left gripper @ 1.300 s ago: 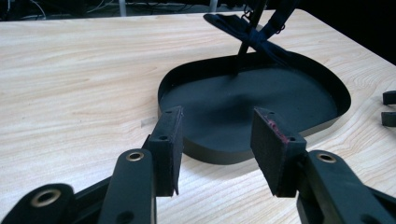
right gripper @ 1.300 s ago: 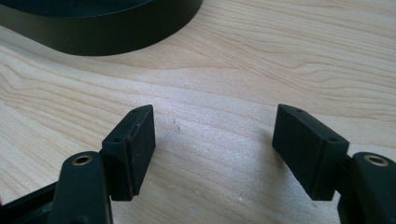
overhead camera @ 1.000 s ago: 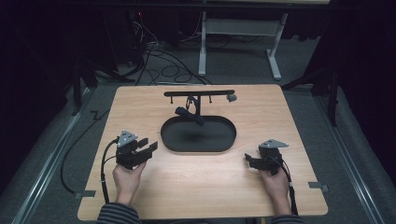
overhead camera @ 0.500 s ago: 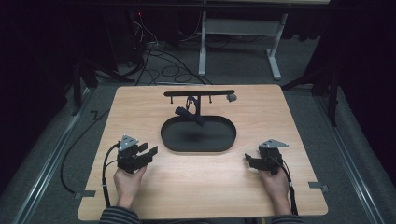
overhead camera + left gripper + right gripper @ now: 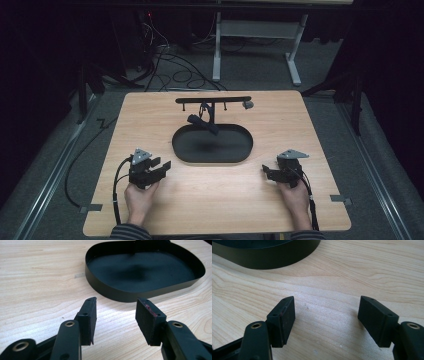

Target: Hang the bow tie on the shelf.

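- Dark room all round, cables on the floor beyond; a pale wooden table (image 5: 215, 200) carries the work.
- Left gripper (image 5: 116, 315) rests low over the wood, jaws set moderately apart with nothing between them; the black oval tray (image 5: 117, 293) lies just ahead of its tips, slightly to their right.
- Right gripper (image 5: 325, 317) stands wider, also empty; the tray's curved wall (image 5: 269, 261) lies ahead and off to the left of its jaws.
- From above, the tray (image 5: 180, 150) lies between the two grippers (image 5: 162, 167) (image 5: 267, 172) and a little beyond them, its long axis running across from one gripper towards the other.
- Beyond the tray rises a small black stand with a crossbar (image 5: 212, 100); something dark (image 5: 202, 122) hangs from it, too small to make out.
- Judged by its thin upright wall, the tray is probably light, stiff sheet metal and smooth, so it may slide if pushed.
- Best hold is likely a pinch across the rim wall at the near edge, one jaw inside, one outside.
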